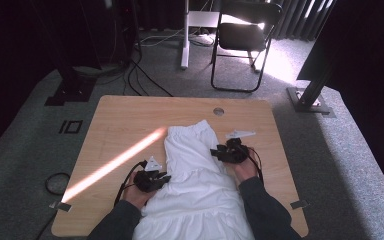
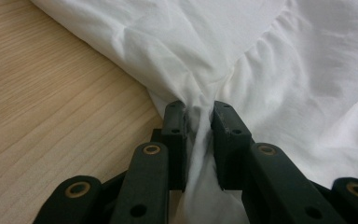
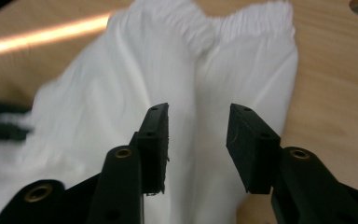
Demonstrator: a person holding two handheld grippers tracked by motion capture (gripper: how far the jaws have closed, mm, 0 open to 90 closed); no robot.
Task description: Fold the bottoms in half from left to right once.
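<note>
A white garment [image 1: 195, 175] with a gathered waistband at its far end lies along the middle of the wooden table [image 1: 125, 115]. My left gripper [image 1: 152, 180] is at the garment's left edge, shut on a pinched fold of the white fabric [image 2: 198, 126]. My right gripper [image 1: 230, 151] hovers at the garment's right side, its jaws open over the cloth [image 3: 186, 70] with nothing between them [image 3: 197, 122]. The gathered waistband [image 3: 242, 23] lies beyond the right gripper's jaws.
A stripe of sunlight [image 1: 115, 162] crosses the table's left half. A round grommet hole [image 1: 218, 111] sits near the far edge. A black folding chair [image 1: 245, 40] and cables stand on the carpet behind the table. Bare wood lies left of the garment [image 2: 51, 93].
</note>
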